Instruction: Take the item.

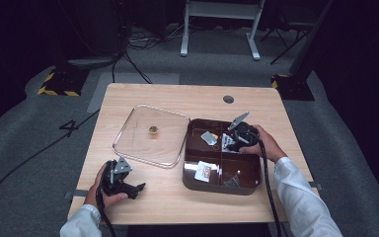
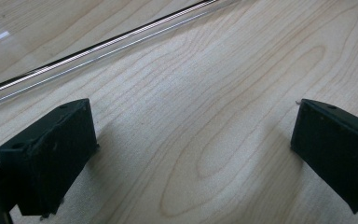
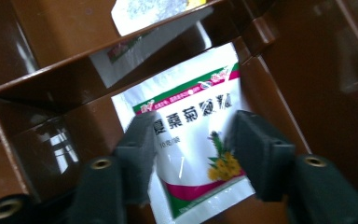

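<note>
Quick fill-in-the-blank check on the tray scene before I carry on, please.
1. The right gripper has its jaws on either side of a white ____ in the brown tray.
2. The tray is split into ____ compartments.
3. The clear lid lies on the table to the tray's ____ in the high view.
4. The left gripper has its jaws ____ over bare wood.

Missing words: packet; four; left; open

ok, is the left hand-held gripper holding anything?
No. In the left gripper view the left hand-held gripper has its jaws wide apart over the bare table, with nothing between them.
</note>
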Demonstrator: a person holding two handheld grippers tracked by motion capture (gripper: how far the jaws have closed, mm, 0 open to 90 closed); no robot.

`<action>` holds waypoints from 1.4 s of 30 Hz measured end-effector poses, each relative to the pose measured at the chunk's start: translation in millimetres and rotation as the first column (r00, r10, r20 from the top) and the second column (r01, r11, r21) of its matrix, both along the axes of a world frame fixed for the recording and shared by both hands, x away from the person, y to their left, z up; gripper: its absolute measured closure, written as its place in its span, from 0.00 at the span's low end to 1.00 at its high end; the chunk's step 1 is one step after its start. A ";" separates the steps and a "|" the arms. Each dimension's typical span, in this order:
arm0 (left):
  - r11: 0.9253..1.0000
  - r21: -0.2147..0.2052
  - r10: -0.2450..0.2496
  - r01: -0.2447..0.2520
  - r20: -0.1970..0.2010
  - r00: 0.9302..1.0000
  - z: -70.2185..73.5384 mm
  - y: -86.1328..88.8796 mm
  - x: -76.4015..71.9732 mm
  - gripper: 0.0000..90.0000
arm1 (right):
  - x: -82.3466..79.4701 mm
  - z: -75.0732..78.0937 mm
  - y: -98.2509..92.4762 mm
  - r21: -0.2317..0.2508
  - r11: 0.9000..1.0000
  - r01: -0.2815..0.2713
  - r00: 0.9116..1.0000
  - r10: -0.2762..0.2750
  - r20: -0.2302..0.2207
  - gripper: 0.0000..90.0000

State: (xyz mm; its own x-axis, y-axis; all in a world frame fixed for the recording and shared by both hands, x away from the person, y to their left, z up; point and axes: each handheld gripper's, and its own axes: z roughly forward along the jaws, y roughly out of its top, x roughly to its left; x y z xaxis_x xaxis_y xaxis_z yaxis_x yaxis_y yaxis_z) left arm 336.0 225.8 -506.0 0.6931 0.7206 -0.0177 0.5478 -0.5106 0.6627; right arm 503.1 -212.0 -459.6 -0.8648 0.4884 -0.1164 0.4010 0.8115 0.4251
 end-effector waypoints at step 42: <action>1.000 0.000 0.000 0.000 0.000 1.000 0.0 0.0 0.0 0.00 | -2.6 -0.3 2.9 0.014 0.998 -0.059 0.996 0.060 -0.071 0.81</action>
